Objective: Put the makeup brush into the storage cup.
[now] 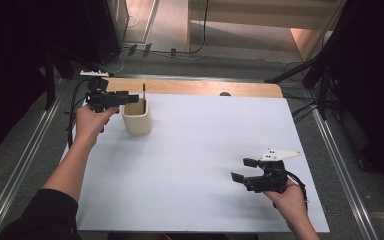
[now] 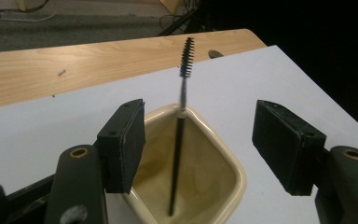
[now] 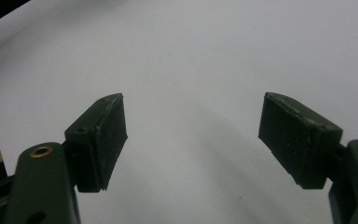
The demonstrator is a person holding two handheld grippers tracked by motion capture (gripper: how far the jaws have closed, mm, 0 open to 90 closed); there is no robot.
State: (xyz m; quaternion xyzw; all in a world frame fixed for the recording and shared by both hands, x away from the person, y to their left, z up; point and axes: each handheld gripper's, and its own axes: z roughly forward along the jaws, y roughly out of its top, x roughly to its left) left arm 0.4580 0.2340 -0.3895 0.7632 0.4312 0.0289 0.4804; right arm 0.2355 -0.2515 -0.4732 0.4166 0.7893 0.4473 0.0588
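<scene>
A cream square cup (image 1: 137,121) stands at the far left of the white sheet (image 1: 205,145). A thin black wand with a bristle brush tip (image 2: 185,56) stands upright in the cup (image 2: 235,170) and leans on its far rim; in the high view the wand (image 1: 143,91) pokes up above the cup. My left gripper (image 1: 132,96) hovers over the cup's near-left edge. In its own view the left gripper (image 2: 200,135) is open, its pads apart on either side of the wand without touching it. My right gripper (image 1: 243,169) rests low at the near right, open and empty (image 3: 193,140).
A bare wooden strip of tabletop (image 1: 190,87) with a small hole (image 1: 225,93) runs behind the sheet. Metal rails (image 1: 27,160) flank the table on both sides. Dark stands and cables (image 1: 310,75) crowd the far corners.
</scene>
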